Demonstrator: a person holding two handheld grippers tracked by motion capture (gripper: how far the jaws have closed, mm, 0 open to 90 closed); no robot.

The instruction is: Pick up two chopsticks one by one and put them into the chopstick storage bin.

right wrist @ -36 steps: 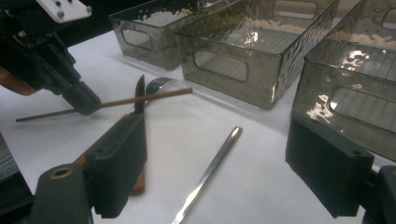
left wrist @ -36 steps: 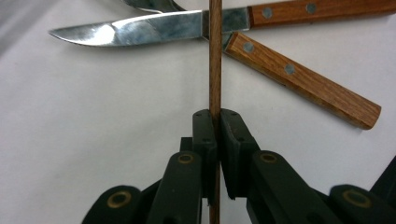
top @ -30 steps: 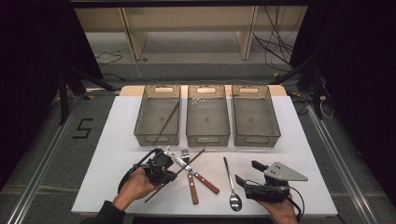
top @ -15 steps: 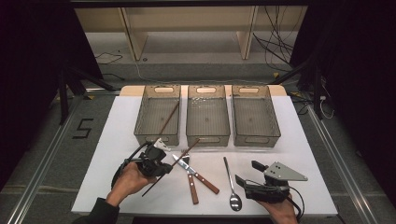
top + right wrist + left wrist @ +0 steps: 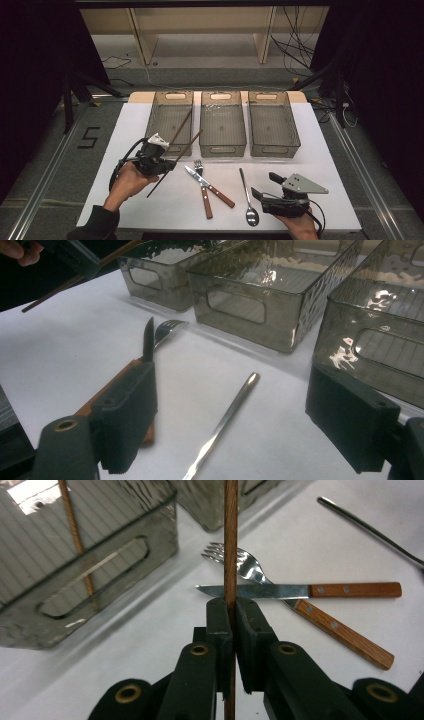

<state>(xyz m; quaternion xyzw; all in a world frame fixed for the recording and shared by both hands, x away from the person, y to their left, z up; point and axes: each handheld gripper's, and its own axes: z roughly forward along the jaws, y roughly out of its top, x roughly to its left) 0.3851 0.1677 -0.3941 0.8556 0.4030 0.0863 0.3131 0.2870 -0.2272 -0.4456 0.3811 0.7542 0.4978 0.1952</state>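
My left gripper (image 5: 169, 164) is shut on a brown chopstick (image 5: 189, 144) and holds it above the table, just in front of the left bin (image 5: 169, 150). In the left gripper view the chopstick (image 5: 230, 540) rises straight from between the closed pads (image 5: 220, 625). Its far tip hangs over the gap between the left and middle bins. A second chopstick (image 5: 181, 127) leans inside the left bin. My right gripper (image 5: 265, 185) rests at the front right, open, with nothing between its fingers.
A wooden-handled fork (image 5: 201, 175) and knife (image 5: 212, 189) lie crossed at the front centre, with a spoon (image 5: 247, 200) to their right. The middle bin (image 5: 222, 146) and right bin (image 5: 274, 150) stand side by side behind them. The white tabletop (image 5: 125, 130) lies bare at the left.
My left gripper has risen and moved left and away with the chopstick, whose tip now reaches the bins' front. The right gripper has not moved.
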